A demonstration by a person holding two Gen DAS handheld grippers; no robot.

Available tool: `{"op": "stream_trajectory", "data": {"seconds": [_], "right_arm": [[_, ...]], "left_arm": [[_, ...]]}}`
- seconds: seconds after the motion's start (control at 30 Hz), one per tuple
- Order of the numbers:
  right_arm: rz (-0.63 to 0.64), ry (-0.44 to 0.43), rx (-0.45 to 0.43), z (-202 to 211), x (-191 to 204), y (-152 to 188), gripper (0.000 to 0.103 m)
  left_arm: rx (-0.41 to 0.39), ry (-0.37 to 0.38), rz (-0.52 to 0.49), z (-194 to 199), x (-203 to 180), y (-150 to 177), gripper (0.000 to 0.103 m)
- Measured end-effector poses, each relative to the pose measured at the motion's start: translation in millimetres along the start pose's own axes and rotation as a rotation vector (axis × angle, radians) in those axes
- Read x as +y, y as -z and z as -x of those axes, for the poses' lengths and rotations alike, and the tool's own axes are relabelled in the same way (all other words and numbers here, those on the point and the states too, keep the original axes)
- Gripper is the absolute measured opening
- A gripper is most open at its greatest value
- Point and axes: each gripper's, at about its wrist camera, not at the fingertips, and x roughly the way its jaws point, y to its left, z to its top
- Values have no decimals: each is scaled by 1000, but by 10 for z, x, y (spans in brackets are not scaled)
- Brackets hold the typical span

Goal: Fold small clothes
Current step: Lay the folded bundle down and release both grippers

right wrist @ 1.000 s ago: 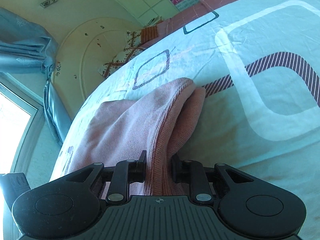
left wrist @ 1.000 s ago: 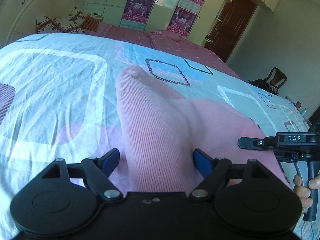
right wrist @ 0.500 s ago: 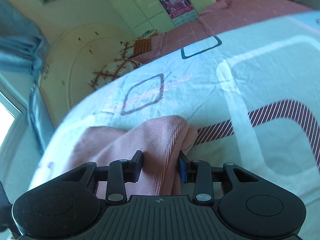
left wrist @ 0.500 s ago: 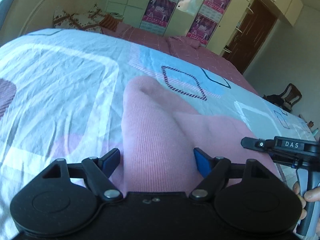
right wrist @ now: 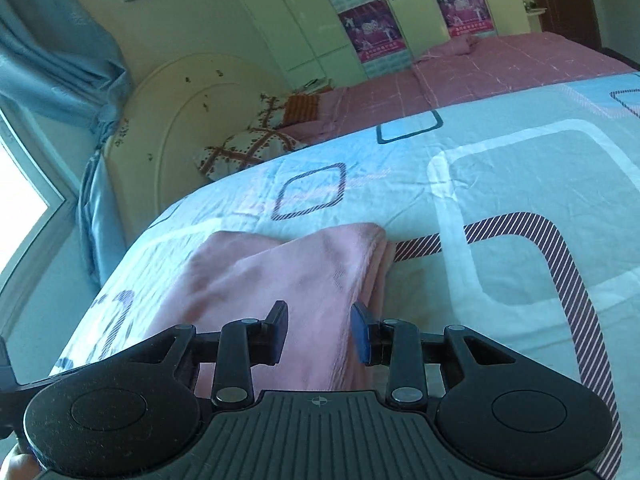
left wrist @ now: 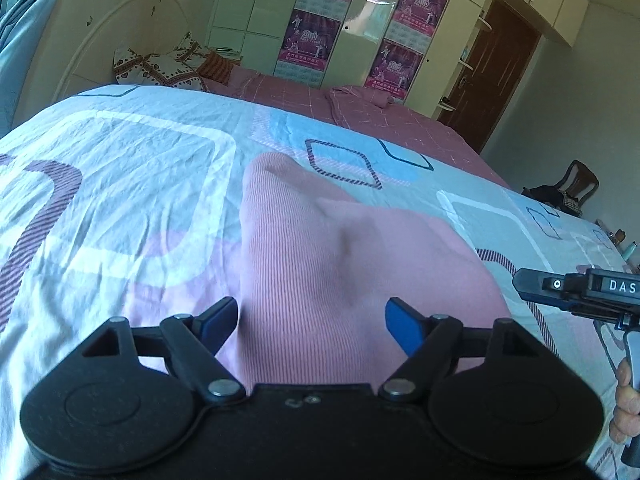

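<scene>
A pink ribbed garment (left wrist: 320,264) lies folded on the patterned bedsheet (left wrist: 120,168). My left gripper (left wrist: 312,322) hovers over its near part, open wide, with its blue pads clear of the cloth. In the right wrist view the same garment (right wrist: 296,272) rests on the sheet (right wrist: 500,184) with a folded edge at the right. My right gripper (right wrist: 320,328) stands open above it, and the cloth shows between the pads untouched. The right gripper's body (left wrist: 580,288) and the person's hand (left wrist: 626,396) appear at the right edge of the left wrist view.
A pink bedspread (left wrist: 360,112) covers the far half of the bed, with pillows (left wrist: 160,68) against the headboard. Wardrobes with posters and a brown door (left wrist: 504,80) stand behind it. A chair (left wrist: 576,184) is at the right, and a blue curtain (right wrist: 48,40) hangs by the window.
My right gripper has let go of the garment's fold, opened and lifted away; the cloth now lies flat. My left gripper stayed open and drew back and up a little.
</scene>
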Motion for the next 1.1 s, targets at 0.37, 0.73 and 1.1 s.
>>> {"op": "stream_trajectory", "data": {"seconds": [0.37,0.73,1.1], "right_arm": [[83,205,140,-48,78,760,34],[3,219,135,15,21,867,34],[9,266,129,27,113,930,37]], "left_arm": [[93,-64,0,-109,-55,245,84],[133,-85,-58,-46,-199,260,98],[208,-210,-57,-89,-298,367,102]]}}
